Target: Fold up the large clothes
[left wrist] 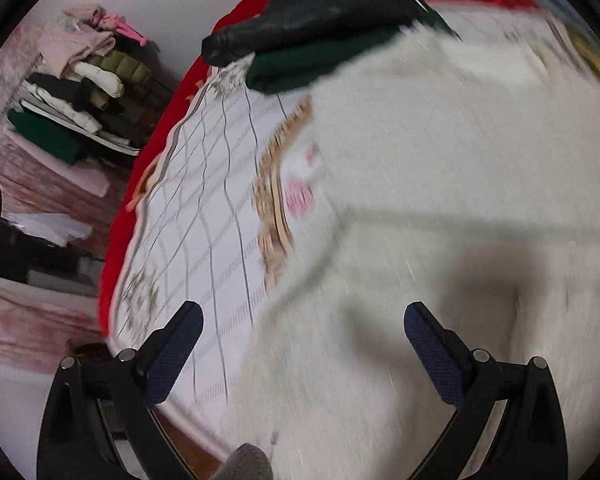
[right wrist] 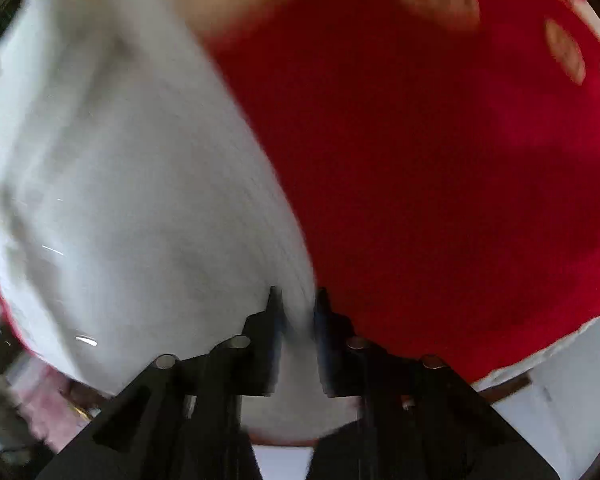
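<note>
A large white fuzzy garment [left wrist: 440, 160] lies spread over the bed and fills the right of the left wrist view. My left gripper [left wrist: 303, 308] hovers over its near edge, open, with nothing between its fingers. In the blurred right wrist view the same white garment [right wrist: 120, 180] covers the left half, its edge running down beside a red blanket [right wrist: 440, 180]. My right gripper [right wrist: 298, 292] points steeply down at that edge. Its fingers stand a narrow gap apart with white fabric filling it, so it reads as shut on the garment.
A pale quilted cover [left wrist: 212, 200] lies under the garment, over a red blanket [left wrist: 116, 232]. A folded dark green garment [left wrist: 320, 64] and a black one [left wrist: 320, 8] rest at the bed's far end. A stack of folded clothes [left wrist: 80, 92] sits beyond the bed at left.
</note>
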`<move>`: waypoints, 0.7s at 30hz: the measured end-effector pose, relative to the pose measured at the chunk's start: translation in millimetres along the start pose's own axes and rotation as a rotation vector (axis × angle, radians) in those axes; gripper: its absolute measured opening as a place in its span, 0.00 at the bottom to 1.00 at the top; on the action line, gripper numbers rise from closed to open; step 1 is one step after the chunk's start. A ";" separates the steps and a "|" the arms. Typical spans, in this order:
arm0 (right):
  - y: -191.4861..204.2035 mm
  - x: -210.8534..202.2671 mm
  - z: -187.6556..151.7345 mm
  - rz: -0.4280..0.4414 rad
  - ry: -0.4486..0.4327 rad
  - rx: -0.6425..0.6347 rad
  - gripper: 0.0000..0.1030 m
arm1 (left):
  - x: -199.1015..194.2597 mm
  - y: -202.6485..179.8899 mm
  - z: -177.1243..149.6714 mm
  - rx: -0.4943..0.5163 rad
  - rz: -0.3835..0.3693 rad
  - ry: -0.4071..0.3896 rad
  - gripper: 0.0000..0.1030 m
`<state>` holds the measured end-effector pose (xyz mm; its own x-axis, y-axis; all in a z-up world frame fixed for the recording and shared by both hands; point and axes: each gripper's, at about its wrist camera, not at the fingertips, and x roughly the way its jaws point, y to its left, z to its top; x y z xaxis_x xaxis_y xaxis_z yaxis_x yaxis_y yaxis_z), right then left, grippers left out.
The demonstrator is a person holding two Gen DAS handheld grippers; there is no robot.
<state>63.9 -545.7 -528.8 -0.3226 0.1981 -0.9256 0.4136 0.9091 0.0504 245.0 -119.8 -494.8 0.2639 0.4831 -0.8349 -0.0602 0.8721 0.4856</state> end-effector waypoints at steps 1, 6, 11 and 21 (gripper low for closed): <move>-5.1 9.7 -1.1 0.010 0.007 -0.025 0.14 | -7.3 -13.7 -13.0 0.012 0.024 0.023 1.00; -1.9 -29.5 7.5 0.096 -0.061 -0.243 0.32 | -49.5 -64.3 -54.7 0.012 0.076 0.067 1.00; -37.3 -85.1 15.0 0.460 -0.229 -0.339 0.77 | -84.9 -118.9 -75.2 0.000 0.042 0.092 1.00; -127.5 -72.8 48.8 0.664 0.011 -0.158 0.77 | -149.5 -247.8 -106.6 0.124 -0.116 0.119 1.00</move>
<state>76.2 -693.9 -486.2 -0.0526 0.7353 -0.6757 0.3981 0.6360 0.6611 117.9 -399.8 -517.8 0.1462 0.3923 -0.9081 0.0845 0.9097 0.4066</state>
